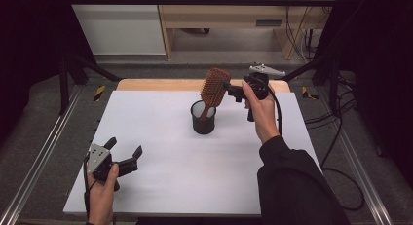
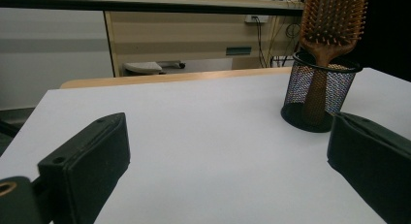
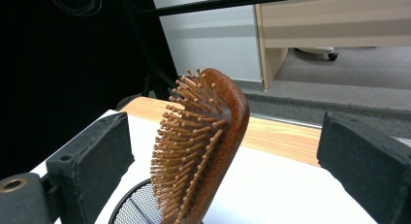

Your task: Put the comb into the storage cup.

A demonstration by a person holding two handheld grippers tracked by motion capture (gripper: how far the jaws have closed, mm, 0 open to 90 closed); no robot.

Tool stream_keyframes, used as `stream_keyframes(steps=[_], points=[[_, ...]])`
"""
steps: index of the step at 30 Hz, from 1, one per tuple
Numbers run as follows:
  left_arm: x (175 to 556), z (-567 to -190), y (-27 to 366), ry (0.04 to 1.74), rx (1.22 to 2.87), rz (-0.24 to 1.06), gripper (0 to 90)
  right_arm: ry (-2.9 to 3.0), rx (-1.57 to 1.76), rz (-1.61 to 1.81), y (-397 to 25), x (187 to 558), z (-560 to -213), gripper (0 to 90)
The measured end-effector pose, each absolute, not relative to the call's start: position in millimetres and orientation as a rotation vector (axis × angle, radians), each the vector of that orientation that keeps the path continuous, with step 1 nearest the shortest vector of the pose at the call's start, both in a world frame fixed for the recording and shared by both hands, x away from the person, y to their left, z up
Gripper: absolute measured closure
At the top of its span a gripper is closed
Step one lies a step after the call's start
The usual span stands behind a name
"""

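Right gripper (image 1: 229, 90) has its jaws spread wide around the wooden hairbrush (image 1: 214, 86), not pinching it. The brush stands handle-down in the black mesh cup (image 1: 203, 119) mid-table, so it's free-standing. Left gripper (image 1: 124, 152) is open too, empty, parked near the front-left.

My reddish-brown wooden hairbrush (image 1: 215, 85) with tan bristles stands in a black mesh cup (image 1: 203, 119) on the white bench (image 1: 165, 152), between my black hand-held grippers.
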State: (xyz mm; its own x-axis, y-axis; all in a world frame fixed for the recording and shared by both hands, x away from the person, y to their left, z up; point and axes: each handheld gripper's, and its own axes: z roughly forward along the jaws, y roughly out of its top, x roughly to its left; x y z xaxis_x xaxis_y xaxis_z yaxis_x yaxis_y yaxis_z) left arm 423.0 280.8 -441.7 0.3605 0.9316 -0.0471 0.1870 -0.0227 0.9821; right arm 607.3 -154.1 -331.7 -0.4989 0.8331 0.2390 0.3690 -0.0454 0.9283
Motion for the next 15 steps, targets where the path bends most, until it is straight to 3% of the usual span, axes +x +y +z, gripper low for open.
stream_keyframes(steps=[15], points=[[423,-442,279,1.06,1.498,0.823,1.8,1.82,1.26,1.562,-167,597,-329,6.6]])
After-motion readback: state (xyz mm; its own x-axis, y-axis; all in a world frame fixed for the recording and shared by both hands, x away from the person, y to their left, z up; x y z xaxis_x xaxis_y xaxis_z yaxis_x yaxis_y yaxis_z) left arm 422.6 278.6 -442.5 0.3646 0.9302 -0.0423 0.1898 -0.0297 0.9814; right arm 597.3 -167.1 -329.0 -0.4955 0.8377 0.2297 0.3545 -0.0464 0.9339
